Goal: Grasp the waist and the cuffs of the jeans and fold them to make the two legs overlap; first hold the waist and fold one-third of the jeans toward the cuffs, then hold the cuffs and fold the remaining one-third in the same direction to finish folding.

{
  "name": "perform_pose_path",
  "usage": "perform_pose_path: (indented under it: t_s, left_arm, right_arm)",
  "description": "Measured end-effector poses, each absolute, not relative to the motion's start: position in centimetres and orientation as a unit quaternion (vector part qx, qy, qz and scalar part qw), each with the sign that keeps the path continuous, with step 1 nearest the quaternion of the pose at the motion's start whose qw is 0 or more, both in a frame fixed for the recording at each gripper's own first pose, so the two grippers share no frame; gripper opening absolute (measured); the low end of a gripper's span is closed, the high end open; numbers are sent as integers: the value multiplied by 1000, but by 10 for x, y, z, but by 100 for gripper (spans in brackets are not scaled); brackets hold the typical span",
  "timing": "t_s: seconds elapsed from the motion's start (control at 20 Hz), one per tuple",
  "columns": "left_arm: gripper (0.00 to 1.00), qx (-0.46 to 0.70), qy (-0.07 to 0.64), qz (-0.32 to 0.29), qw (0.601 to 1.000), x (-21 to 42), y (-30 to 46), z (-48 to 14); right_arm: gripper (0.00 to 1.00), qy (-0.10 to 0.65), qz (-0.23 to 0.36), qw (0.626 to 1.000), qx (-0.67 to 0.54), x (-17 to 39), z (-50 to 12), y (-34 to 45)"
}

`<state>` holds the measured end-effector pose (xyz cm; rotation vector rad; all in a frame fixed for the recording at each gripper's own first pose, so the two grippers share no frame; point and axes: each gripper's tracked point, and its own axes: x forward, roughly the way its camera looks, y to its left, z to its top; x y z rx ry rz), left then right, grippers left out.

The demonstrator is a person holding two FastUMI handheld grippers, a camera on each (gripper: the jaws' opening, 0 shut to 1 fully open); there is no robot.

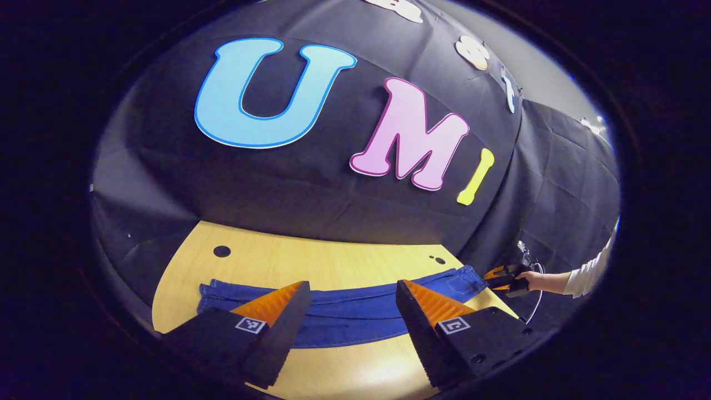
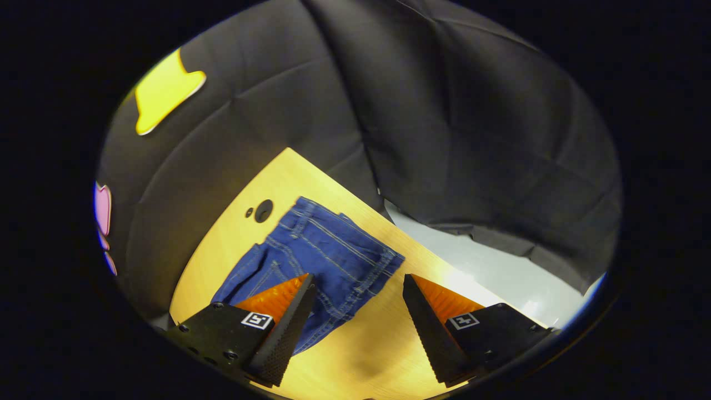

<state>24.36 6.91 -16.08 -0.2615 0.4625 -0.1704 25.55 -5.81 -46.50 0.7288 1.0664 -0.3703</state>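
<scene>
Jeans [image 1: 339,314] stretched long across the wooden bench [image 1: 311,258], the legs apparently already lying one on the other, so likely at the waist-first fold.

For a clean fold:
- Bring right gripper [image 2: 358,311] down over the waist [image 2: 361,258] edge and pinch both layers together, not just the top one.
- Lift only enough to clear the cloth, then carry the waist toward the cuffs [image 1: 208,297] by about a third of the length.
- Keep the edge square to the legs; a skewed pull probably leaves the layers fanned out.
- Use left gripper [image 1: 353,319] to share the waist edge or steady the legs if the denim drags.

Left gripper: jaws spread wide, nothing between them, hanging over the middle of the legs, cuffs off to its left, waist to its right. Right gripper: jaws likewise wide apart and empty, poised just short of the waist end, its left finger overlapping the denim, contact not discernible. Seen from the left gripper view, the right one sits in a hand [image 1: 534,279] at the waist end.
</scene>
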Motion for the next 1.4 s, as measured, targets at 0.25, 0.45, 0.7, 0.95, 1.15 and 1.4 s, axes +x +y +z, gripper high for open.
perform_pose_path:
  t_s: [0.25, 0.45, 0.7, 0.95, 1.15, 1.4]
  left_arm:
    - [96, -120, 258, -63, 957, 231, 59, -177]
    - [97, -116, 278, -40, 953, 219, 63, -188]
    - [96, -116, 282, -32, 952, 202, 88, -190]
    - [96, -124, 270, -43, 954, 176, 114, -188]
    - [97, -142, 261, -40, 954, 158, 137, -185]
    - [97, -151, 268, -22, 951, 125, 171, -193]
  right_arm:
    - [90, 453, -192, 770, 406, 286, -483, -60]
    - [32, 437, -207, 767, 422, 291, -484, -60]
    - [5, 356, -153, 822, 418, 318, -401, -49]
    - [4, 296, -28, 878, 376, 312, -272, 19]
    - [4, 275, 87, 902, 321, 271, -176, 127]
    - [4, 319, 238, 877, 269, 209, -170, 318]
